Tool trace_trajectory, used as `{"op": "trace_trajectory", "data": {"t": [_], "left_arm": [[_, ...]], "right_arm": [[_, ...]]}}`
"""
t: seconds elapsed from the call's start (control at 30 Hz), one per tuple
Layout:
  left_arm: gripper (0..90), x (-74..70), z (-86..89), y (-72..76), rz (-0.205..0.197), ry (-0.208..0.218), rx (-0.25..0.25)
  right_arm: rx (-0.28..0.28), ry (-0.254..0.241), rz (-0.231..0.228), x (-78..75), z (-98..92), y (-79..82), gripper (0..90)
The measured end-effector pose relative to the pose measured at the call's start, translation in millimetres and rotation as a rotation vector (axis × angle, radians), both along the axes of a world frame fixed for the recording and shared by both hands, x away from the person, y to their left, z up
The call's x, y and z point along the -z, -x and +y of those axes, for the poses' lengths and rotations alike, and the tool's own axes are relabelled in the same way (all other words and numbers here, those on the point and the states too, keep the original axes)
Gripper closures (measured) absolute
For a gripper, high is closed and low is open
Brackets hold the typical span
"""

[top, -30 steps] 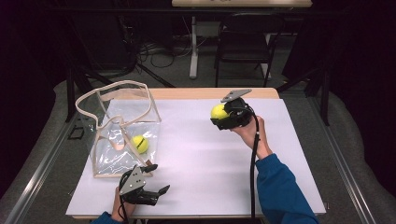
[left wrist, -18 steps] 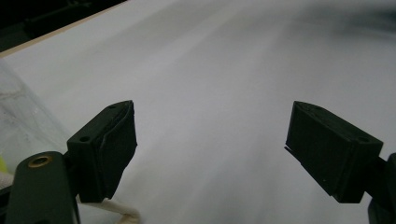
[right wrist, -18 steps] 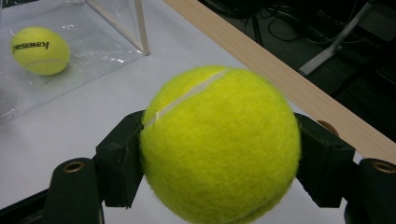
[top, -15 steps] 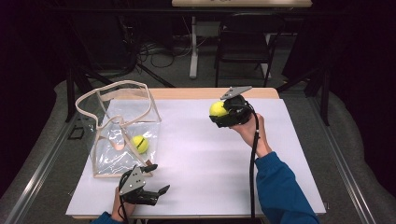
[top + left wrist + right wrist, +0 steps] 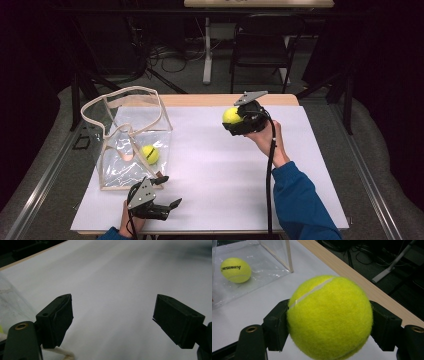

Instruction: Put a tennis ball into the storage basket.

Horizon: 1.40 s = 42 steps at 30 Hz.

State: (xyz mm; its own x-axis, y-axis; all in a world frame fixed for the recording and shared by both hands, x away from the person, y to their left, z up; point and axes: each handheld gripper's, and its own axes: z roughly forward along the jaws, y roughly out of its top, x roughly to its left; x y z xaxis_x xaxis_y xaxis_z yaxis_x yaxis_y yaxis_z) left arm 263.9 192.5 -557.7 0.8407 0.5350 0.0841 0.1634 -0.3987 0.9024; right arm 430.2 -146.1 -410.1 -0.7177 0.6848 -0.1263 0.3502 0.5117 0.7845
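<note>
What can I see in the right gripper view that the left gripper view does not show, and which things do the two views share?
The right gripper view alone shows the right gripper closed on a yellow tennis ball, with a second tennis ball lying inside the clear bag; the table's wooden edge and the floor lie beyond. The left gripper view alone shows the left gripper, its jaws wide apart with nothing between them. Both views share the white table cover and part of the clear bag, which sits at the left edge of the left gripper view.
</note>
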Motion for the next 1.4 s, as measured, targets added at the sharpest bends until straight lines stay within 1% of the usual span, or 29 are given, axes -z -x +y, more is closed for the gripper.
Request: {"op": "trace_trajectory", "data": {"t": [0.03,0.4,0.5,0.53,0.67,0.8,1.03,1.17,1.4], "left_arm": [[16.0,0.0,0.0,0.0,0.0,0.0,0.0],[16.0,0.0,-0.1,0.0,0.001,0.001,0.001],[16.0,0.0,-0.3,0.0,0.003,0.0,0.001],[16.0,0.0,-0.3,0.0,0.003,0.0,0.001],[16.0,0.0,-0.2,-0.1,0.004,-0.002,0.003],[16.0,0.0,-0.3,-0.1,0.004,-0.001,0.002],[16.0,0.0,0.1,-0.3,0.004,-0.003,0.003],[16.0,0.0,0.0,-0.3,0.005,-0.003,0.003],[16.0,0.0,0.0,-0.3,0.005,-0.004,0.004]], "right_arm": [[-0.005,-0.002,-0.007,-4.2,3.4,-0.7,26.2],[-0.018,-0.004,-0.025,-14.6,10.0,-2.2,26.2],[-0.018,-0.004,-0.025,-14.6,10.0,-2.2,26.2],[-0.022,0.001,-0.031,-17.9,13.4,-2.6,26.2],[-0.022,0.001,-0.031,-17.9,13.4,-2.6,26.2],[-0.027,0.002,-0.036,-21.0,16.7,-3.6,26.2],[-0.038,-0.006,-0.045,-24.5,21.1,-5.0,26.2],[-0.037,-0.021,-0.045,-26.4,23.7,-6.4,26.2],[-0.044,-0.022,-0.051,-30.1,28.8,-7.9,26.2]]}}
